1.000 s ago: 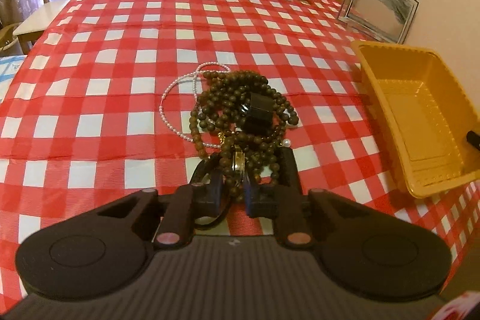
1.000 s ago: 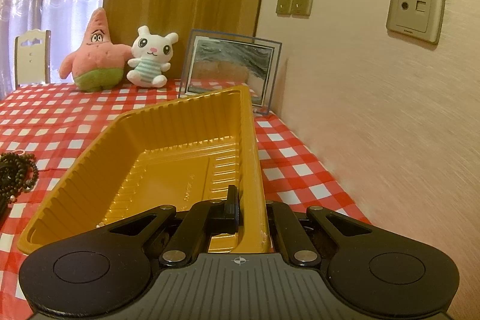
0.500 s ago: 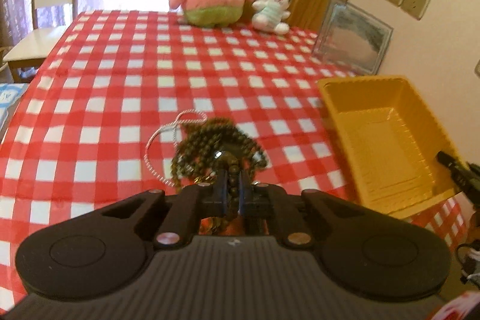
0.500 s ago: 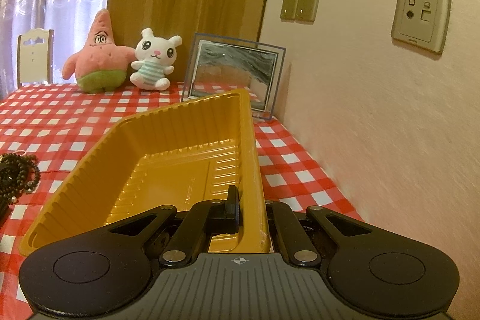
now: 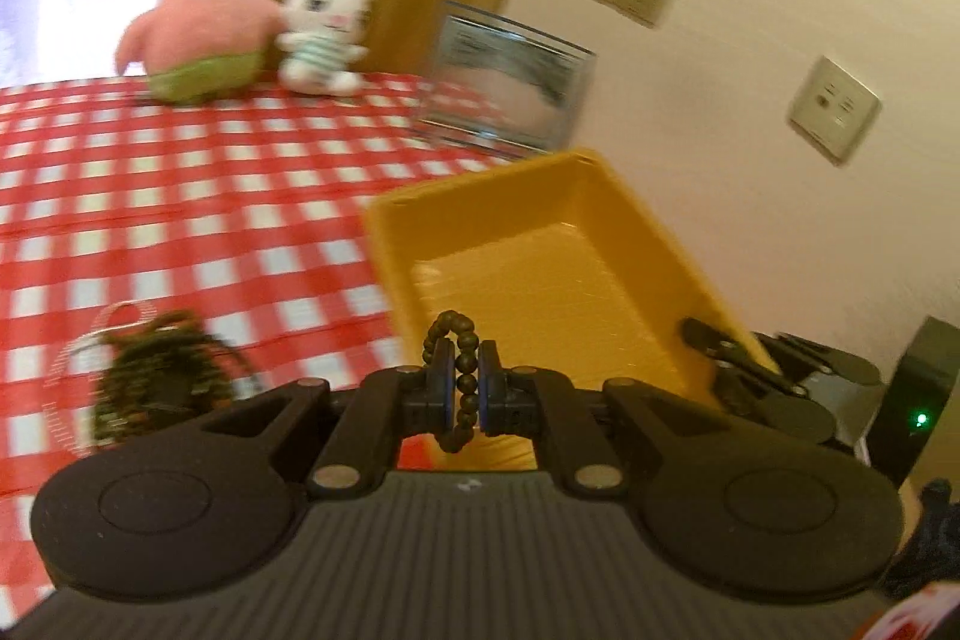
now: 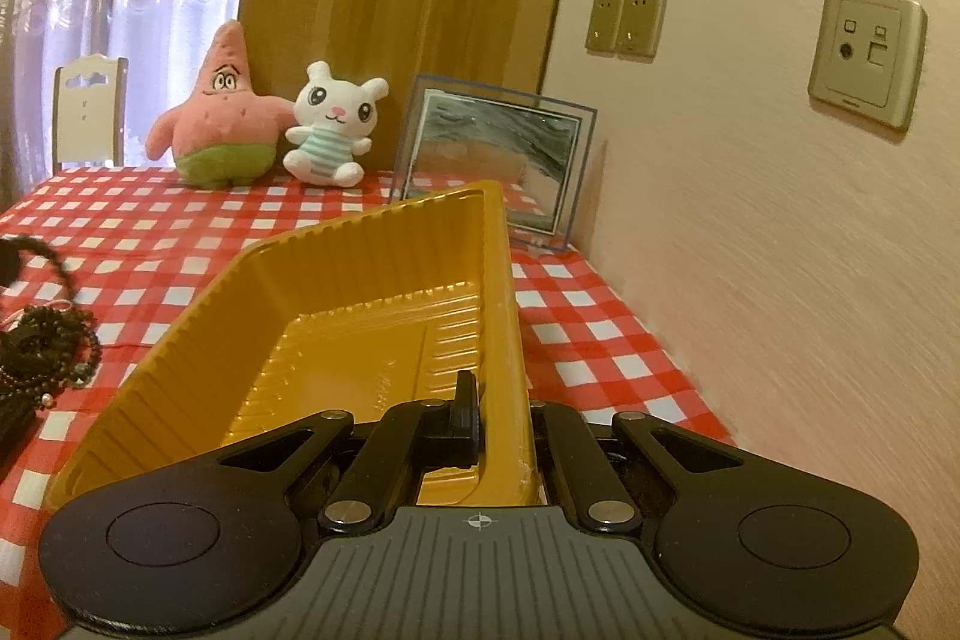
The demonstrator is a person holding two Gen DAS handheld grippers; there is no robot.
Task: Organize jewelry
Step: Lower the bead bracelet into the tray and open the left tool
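My left gripper [image 5: 465,361] is shut on a brown bead bracelet [image 5: 451,325], which loops up over the fingertips and hangs below them. It is lifted off the table, in front of the near left corner of the yellow plastic tray [image 5: 480,181]. The rest of the jewelry pile [image 5: 156,379], dark beads with a pearl strand, lies on the red checked cloth to the left. In the right wrist view my right gripper [image 6: 501,403] is shut on the tray's [image 6: 198,340] near right wall. The pile [image 6: 48,346] shows at that view's left edge.
A pink star plush [image 6: 219,124], a white bunny plush [image 6: 333,130] and a glass picture frame [image 6: 498,154] stand along the table's far side. A wall with sockets runs close on the right. A chair [image 6: 87,112] stands beyond the table. A black box with a green light [image 5: 918,418] sits at right.
The left gripper closed on the bead bracelet, lifted it off the pile and swung right toward the tray. The right gripper kept its grip on the tray wall without moving.
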